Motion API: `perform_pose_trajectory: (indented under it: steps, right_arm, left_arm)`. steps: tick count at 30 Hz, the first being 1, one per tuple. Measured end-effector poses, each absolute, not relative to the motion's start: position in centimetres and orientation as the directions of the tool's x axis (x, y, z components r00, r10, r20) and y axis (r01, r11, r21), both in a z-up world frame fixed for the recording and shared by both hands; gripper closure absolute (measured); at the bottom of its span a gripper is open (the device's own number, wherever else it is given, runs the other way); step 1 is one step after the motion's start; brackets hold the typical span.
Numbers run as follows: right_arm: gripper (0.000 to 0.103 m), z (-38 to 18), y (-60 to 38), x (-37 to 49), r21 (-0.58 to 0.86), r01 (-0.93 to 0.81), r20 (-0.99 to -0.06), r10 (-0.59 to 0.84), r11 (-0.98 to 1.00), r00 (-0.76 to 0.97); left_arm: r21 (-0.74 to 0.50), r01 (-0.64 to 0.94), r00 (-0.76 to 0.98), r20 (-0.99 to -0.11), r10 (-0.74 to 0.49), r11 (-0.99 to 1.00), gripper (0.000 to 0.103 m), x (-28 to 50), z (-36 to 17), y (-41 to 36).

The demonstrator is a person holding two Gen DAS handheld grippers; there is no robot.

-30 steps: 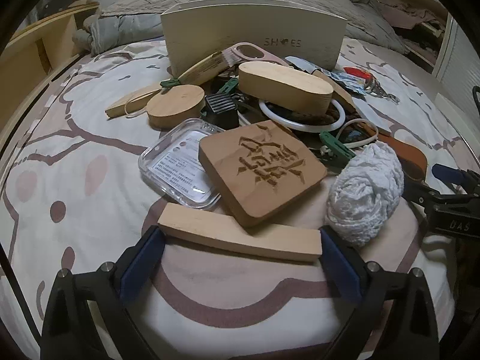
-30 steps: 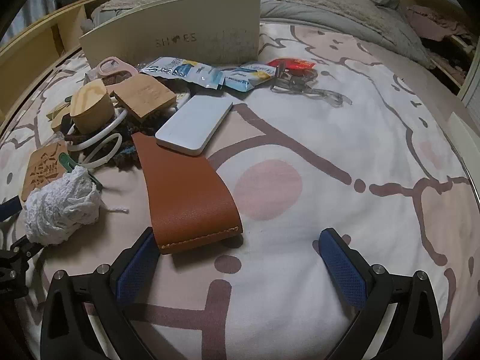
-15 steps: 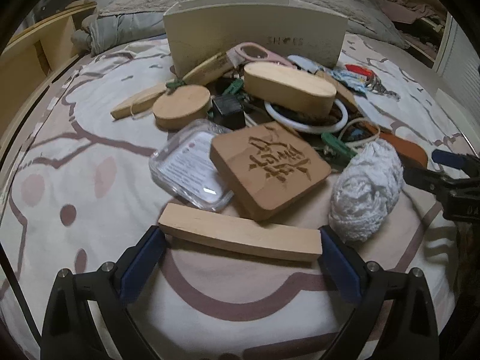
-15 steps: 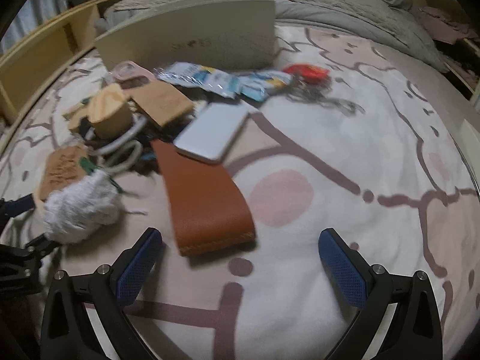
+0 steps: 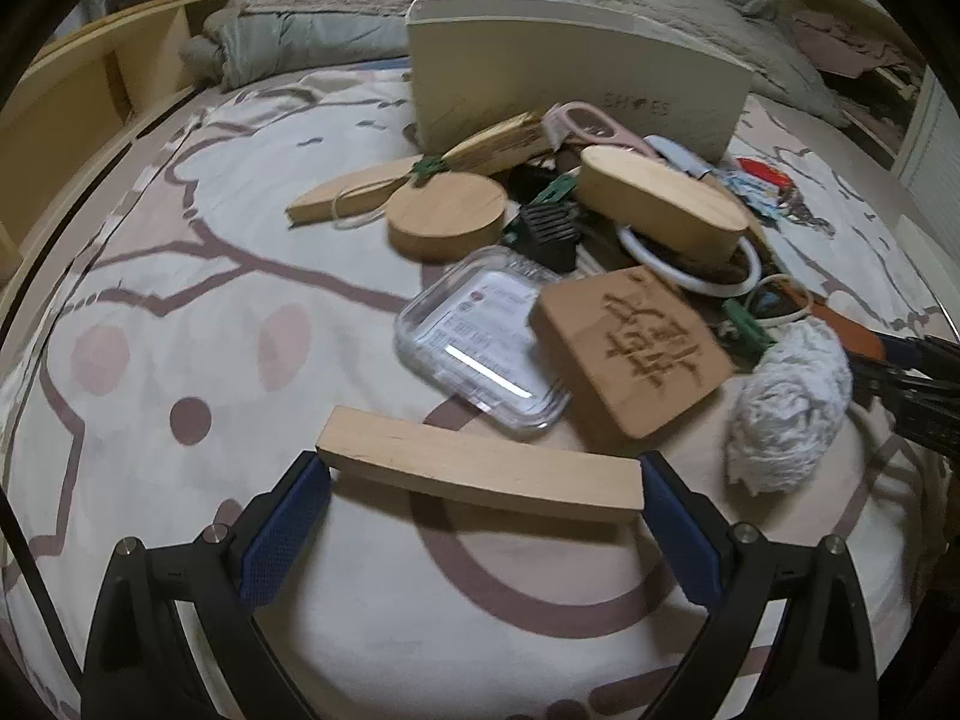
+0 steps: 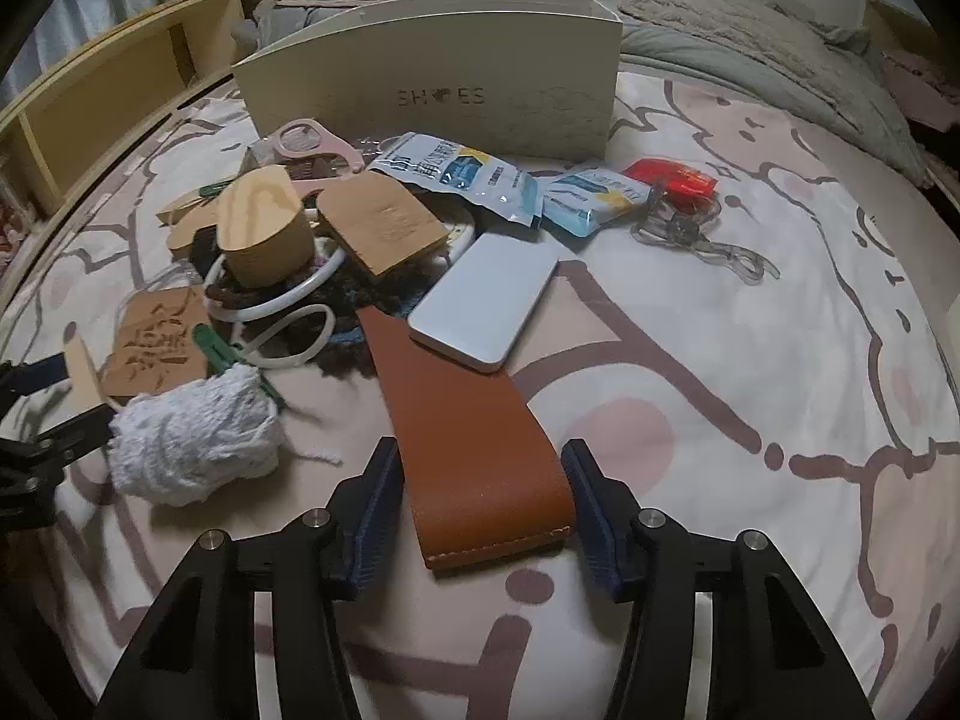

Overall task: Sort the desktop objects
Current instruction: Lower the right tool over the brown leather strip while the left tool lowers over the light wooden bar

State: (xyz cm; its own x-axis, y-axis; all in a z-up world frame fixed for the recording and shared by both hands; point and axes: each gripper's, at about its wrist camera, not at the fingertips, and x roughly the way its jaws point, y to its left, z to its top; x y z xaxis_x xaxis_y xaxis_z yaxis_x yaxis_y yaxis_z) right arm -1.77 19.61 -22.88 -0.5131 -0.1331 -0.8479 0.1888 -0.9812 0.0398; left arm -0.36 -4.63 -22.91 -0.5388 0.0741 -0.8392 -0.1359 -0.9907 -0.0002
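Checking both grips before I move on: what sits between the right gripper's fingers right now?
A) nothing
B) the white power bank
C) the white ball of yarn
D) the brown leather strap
D: the near end of the brown leather strap lies between the fingers of the right gripper, whose jaws have just been closing.

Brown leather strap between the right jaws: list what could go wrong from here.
1. The white power bank lies on the brown leather strap; lifting may drag or tip it.
2. The right gripper, whose jaws have just closed in, holds only the strap's end, so the strap may slip.
3. The left gripper clamps the wooden bar endwise; it could pivot.
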Motion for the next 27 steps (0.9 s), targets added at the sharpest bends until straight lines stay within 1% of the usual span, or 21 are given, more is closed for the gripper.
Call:
perform_pose_trajectory:
  steps: [3, 9, 15, 17, 18, 19, 20, 27]
  right_arm:
    - [0.053, -22.8, 19.6, -1.1, 0.032, 0.204, -0.857, -0.132, -0.978, -0.498]
    - [0.053, -22.6, 19.5, 0.4, -0.002, 0.237, -0.879, -0.111, -0.971, -0.463]
    - [0.053, -22.6, 19.7, 0.6, 0.027, 0.244, -0.893, -0.133, -0.969, -0.430]
    - [0.048, -22.5, 19.8, 0.4, 0.046, 0.237, -0.890, -0.148, -0.970, -0.432]
    - [0.037, -22.5, 19.8, 0.2, 0.054, 0.234, -0.889, -0.154, -0.971, -0.431]
    - [0.031, -22.4, 19.8, 0.1, 0.056, 0.232, -0.888, -0.154, -0.971, -0.432]
    - [0.026, -22.3, 19.7, -0.1, 0.054, 0.233, -0.884, -0.154, -0.971, -0.440]
    - [0.026, -22.1, 19.4, -2.0, 0.064, 0.245, -0.871, -0.174, -0.967, -0.459]
  left_arm:
    - [0.004, -0.134, -0.528, -0.847, 0.068, -0.991, 0.002, -0.2, -23.2, -4.7]
    - [0.022, -0.174, -0.519, -0.852, 0.072, -0.985, 0.002, 0.4, -23.4, -4.0]
    - [0.017, -0.171, -0.514, -0.854, 0.075, -0.985, 0.002, 0.2, -23.4, -3.9]
    - [0.017, -0.173, -0.512, -0.856, 0.075, -0.985, 0.002, 0.2, -23.4, -3.9]
    - [0.020, -0.176, -0.511, -0.856, 0.074, -0.984, 0.002, 0.2, -23.5, -3.8]
    - [0.023, -0.180, -0.510, -0.857, 0.073, -0.983, 0.002, 0.1, -23.5, -3.8]
    - [0.024, -0.182, -0.509, -0.857, 0.074, -0.983, 0.002, 0.1, -23.5, -3.8]
    - [0.015, -0.186, -0.500, -0.862, 0.082, -0.982, 0.001, -0.3, -23.6, -3.8]
